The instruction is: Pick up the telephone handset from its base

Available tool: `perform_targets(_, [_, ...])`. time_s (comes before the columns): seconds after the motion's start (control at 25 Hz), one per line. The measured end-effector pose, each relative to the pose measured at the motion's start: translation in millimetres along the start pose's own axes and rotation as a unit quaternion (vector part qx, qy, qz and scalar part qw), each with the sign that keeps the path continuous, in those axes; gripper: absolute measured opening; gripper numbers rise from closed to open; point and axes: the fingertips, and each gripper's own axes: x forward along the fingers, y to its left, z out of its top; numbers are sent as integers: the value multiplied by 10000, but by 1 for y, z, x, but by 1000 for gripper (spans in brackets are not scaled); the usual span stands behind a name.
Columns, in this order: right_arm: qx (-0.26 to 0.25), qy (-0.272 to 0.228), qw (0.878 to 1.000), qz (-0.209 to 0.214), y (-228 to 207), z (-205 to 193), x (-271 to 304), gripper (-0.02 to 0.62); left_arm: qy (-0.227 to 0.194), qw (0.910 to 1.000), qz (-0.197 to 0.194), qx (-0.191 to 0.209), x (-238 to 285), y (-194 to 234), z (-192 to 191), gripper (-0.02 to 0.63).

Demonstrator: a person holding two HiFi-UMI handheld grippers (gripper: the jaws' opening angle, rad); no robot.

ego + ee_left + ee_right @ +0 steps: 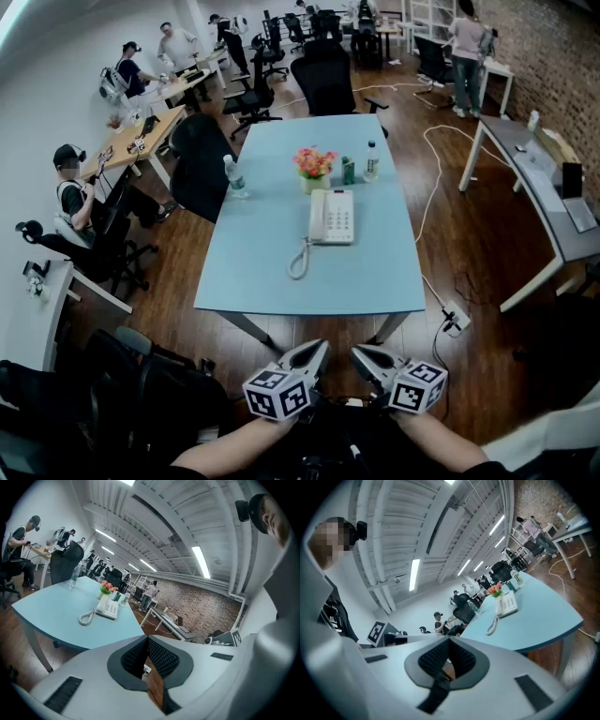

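Note:
A white telephone (333, 217) sits on the light blue table (272, 277), past its middle. The handset (317, 217) rests on the base's left side, and a coiled cord (298, 261) trails toward me. Both grippers hang low in front of the table's near edge, well short of the phone. My left gripper (317, 352) and right gripper (362, 354) are side by side, jaws together and nothing between them. The left gripper view has the telephone (108, 607) far beyond the shut left gripper (147, 638). The right gripper view shows the telephone (506, 605) beyond the shut right gripper (449, 641).
Behind the phone stand a flower vase (315, 171), a green can (348, 172) and a bottle (371, 161); another bottle (234, 176) is at the left edge. Black chairs (324, 80) ring the far side. A power strip (457, 319) and cable lie on the floor at right.

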Motion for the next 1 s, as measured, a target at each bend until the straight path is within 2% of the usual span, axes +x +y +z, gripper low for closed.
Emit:
perform_targets(0.68, [-168, -245, 9991, -297, -48, 59, 66, 14, 10, 9995, -302, 110, 58, 52, 76, -9])
perform_targets(0.84, [-265, -220, 9976, -600, -68, 79, 95, 14, -10, 9992, -387, 64, 77, 78, 106, -9])
perform_targets(1.0, [-524, 15, 9950, -847, -71, 93, 133, 14, 47, 9988, -489, 50, 88, 101, 136, -9])
